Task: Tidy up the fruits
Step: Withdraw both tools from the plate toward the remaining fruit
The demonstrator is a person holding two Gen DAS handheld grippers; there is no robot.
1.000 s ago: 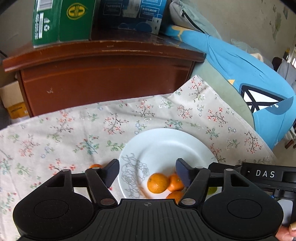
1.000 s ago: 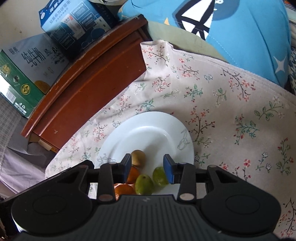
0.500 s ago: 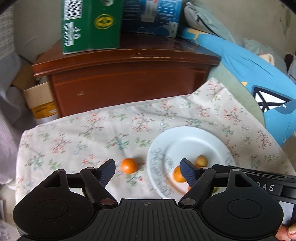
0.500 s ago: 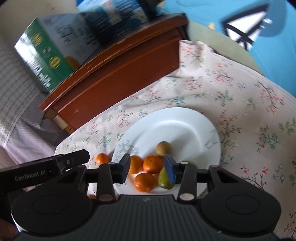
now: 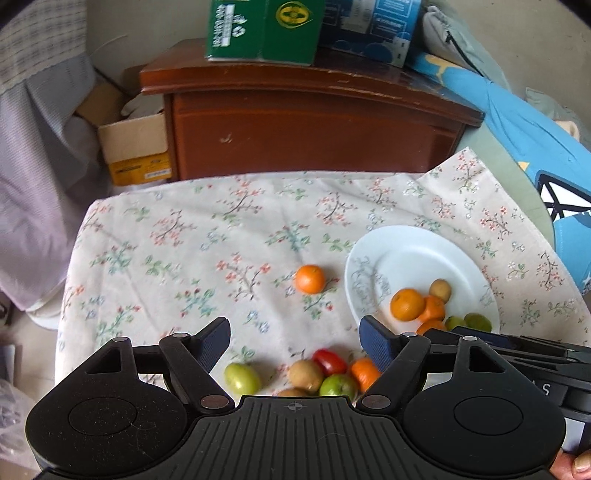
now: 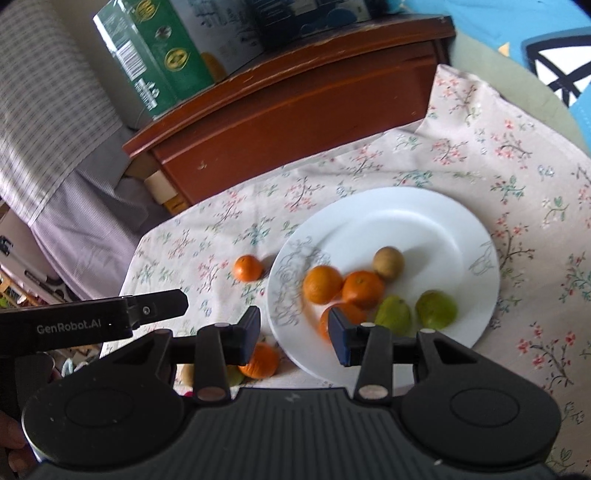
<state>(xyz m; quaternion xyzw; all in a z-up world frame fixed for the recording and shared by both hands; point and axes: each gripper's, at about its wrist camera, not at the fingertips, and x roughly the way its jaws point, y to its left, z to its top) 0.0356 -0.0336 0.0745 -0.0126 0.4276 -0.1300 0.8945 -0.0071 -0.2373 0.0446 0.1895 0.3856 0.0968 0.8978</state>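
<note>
A white plate [image 5: 413, 251] [image 6: 417, 218] sits on the floral cloth and holds three oranges [image 6: 362, 288], two green fruits [image 6: 436, 309] and a brown fruit [image 6: 388, 262]. A lone orange [image 5: 309, 278] [image 6: 248, 267] lies on the cloth left of the plate. Near the front edge lie a green fruit [image 5: 242, 378], a brown fruit [image 5: 304, 374], a red tomato [image 5: 330, 361], another green fruit [image 5: 338, 386] and an orange [image 5: 364, 373] [image 6: 260, 363]. My left gripper [image 5: 294, 341] is open and empty above this group. My right gripper [image 6: 294, 334] is open and empty over the plate's near-left rim.
A brown wooden cabinet [image 5: 314, 122] stands behind the table, with a green carton [image 5: 262, 29] and a blue carton [image 5: 373, 29] on top. A cardboard box [image 5: 135, 147] sits to its left. A blue cushion [image 5: 524, 122] lies at the right.
Both grippers have pulled back and shifted left, away from the plate. The loose fruits near the front edge have come into the left wrist view. Both stay open and empty.
</note>
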